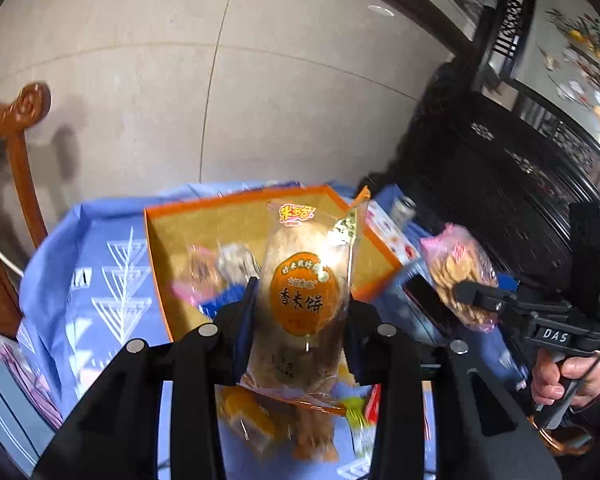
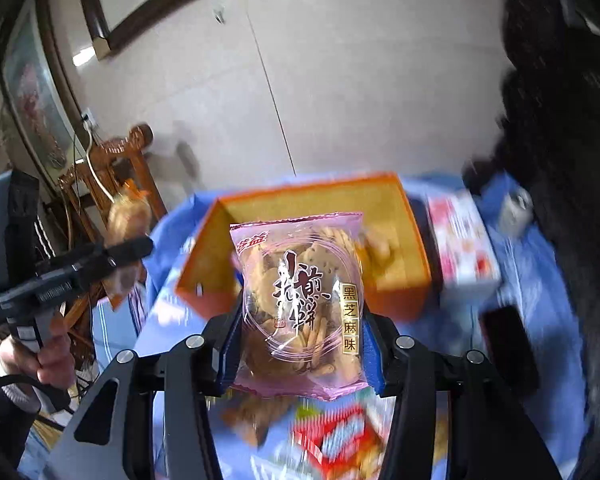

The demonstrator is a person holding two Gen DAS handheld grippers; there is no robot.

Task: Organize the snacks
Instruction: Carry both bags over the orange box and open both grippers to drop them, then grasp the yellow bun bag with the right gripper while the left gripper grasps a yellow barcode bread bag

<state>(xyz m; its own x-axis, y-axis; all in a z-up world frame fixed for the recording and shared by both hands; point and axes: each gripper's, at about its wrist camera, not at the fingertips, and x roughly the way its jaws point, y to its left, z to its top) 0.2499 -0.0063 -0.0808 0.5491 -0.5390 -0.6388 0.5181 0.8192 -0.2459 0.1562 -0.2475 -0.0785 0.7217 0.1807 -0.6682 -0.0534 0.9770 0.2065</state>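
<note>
Blue patterned tablecloth [image 1: 100, 280] covers the surface; pale tiled wall behind.

Landmark: orange box [image 1: 236, 216], open-topped, gold-lined, resting on the cloth.
- Inside the box: a few small snack packets [image 1: 216, 268], blurred.
- Left gripper [image 1: 300, 320]: fingers closed against the sides of a clear rice-cracker packet [image 1: 304, 292] with an orange round label, held upright above the box's near edge.
- Right gripper [image 2: 300, 320]: fingers clamped on a pink sesame-biscuit packet [image 2: 300, 296], held upright before the box's near wall.
- Right of the box: white-and-pink carton [image 2: 464, 236]; nearer, a dark phone [image 2: 508, 344].
- Below the grippers, nearer than the box: loose snack packets [image 2: 336, 436] on the cloth.
</note>
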